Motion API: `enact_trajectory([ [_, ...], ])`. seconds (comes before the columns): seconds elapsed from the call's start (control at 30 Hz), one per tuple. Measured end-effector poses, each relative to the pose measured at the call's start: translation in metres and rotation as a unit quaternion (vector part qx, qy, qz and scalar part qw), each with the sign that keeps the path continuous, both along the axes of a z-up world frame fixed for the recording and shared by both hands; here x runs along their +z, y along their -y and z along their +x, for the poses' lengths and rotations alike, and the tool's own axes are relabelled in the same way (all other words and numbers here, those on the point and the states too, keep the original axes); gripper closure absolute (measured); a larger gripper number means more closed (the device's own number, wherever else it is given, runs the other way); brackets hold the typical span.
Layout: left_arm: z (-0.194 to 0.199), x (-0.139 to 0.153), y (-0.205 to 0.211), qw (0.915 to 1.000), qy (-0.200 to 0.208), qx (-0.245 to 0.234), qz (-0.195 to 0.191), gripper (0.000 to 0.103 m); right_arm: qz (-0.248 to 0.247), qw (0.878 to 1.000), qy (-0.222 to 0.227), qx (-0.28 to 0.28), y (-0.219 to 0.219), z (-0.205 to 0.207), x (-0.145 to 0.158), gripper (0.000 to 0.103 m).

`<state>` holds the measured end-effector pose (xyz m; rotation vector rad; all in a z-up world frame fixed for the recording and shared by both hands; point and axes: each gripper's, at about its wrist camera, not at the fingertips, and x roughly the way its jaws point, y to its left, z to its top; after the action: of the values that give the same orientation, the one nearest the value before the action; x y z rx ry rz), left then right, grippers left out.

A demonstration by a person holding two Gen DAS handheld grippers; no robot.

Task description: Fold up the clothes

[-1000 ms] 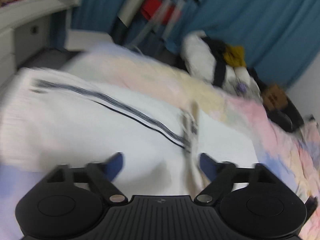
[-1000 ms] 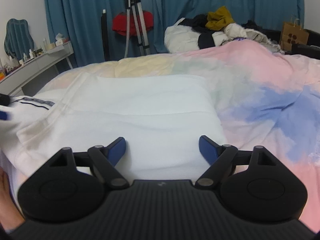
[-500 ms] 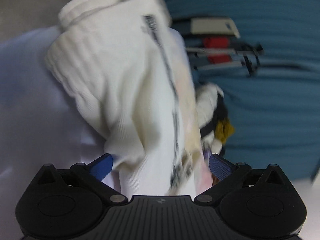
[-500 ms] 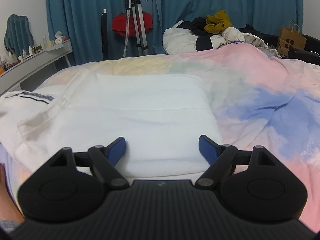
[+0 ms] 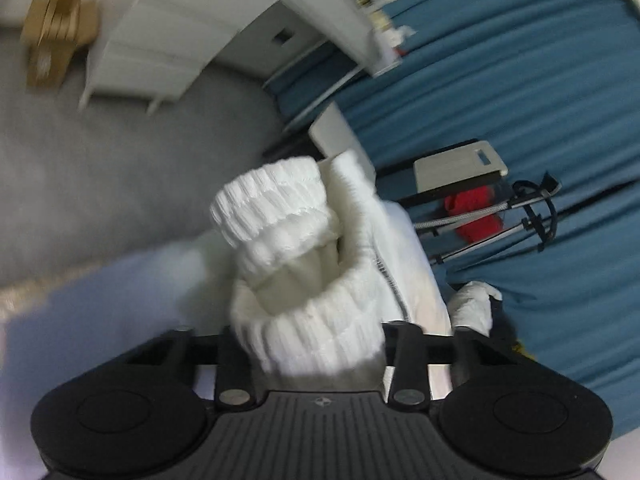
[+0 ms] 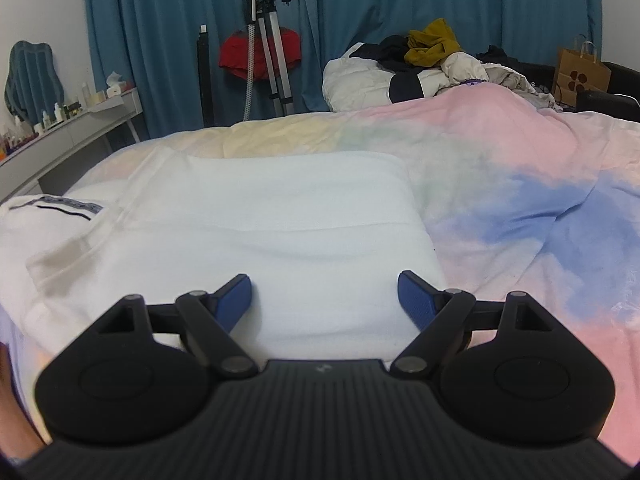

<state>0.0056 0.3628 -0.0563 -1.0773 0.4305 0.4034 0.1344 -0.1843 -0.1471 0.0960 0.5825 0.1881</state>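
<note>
In the left wrist view, the left gripper [image 5: 316,344] is seen closed on a bunched ribbed cuff [image 5: 308,332] of the white garment [image 5: 384,248]; its jaws have just been closing, and the knit fills the gap between them so that the pads themselves are hidden. A second ribbed cuff fold [image 5: 272,204] is raised just beyond the grip, and the rest of the cloth, marked by a thin dark stripe, trails away to the right. The whole view is rolled to one side and blurred. Behind the cloth, a grey floor [image 5: 100,184] and a white dresser [image 5: 168,40] are seen, with blue curtains [image 5: 520,92] at the right.

In the right wrist view, the right gripper [image 6: 324,300] is held with its jaws wide apart above the garment [image 6: 260,220], nothing being pinched between the blue pads [image 6: 234,300]. The garment is spread flat on a pastel duvet [image 6: 520,184], a striped sleeve [image 6: 60,208] lying at its left. Farther back, a heap of clothes [image 6: 424,60] and a brown paper bag [image 6: 580,76] are seen, then the curtains [image 6: 160,20].
</note>
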Motion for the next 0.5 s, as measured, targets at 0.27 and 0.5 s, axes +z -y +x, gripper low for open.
enact_trajectory([
  [0.27, 0.029, 0.140, 0.142, 0.9513, 0.061, -0.065, 0.295, 0.073, 0.028, 0.999, -0.001, -0.014, 0.010, -0.003, 0.008, 0.021],
  [0.5, 0.072, 0.191, 0.333, 0.8778, 0.117, -0.139, 0.443, 0.073, 0.063, 0.994, -0.004, -0.087, 0.046, -0.007, 0.018, 0.021],
])
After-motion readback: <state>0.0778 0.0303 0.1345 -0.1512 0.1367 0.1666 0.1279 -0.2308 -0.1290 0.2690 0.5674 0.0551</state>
